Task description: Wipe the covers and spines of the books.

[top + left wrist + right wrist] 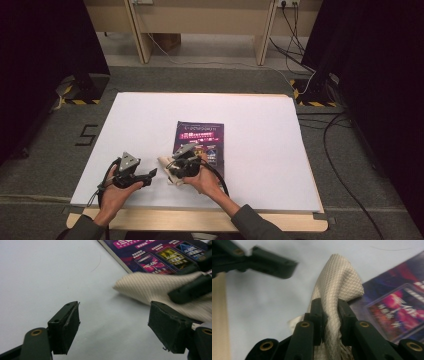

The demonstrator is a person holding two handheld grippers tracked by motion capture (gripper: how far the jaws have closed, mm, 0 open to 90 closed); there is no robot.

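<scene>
Our left gripper [150, 176] is hovering with black jaws spread over the smooth white table [250, 165], nothing between them. Right of it, our right gripper [330, 312] is pinching a cream waffle-weave cloth [337, 280], bunched beside the glossy purple magazine [207, 137].

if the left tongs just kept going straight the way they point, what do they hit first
Most likely the cream cloth, which lies just ahead of the open left tongs and is pinched by the right tongs. The magazine lies beyond it. Depth is hard to judge.
</scene>
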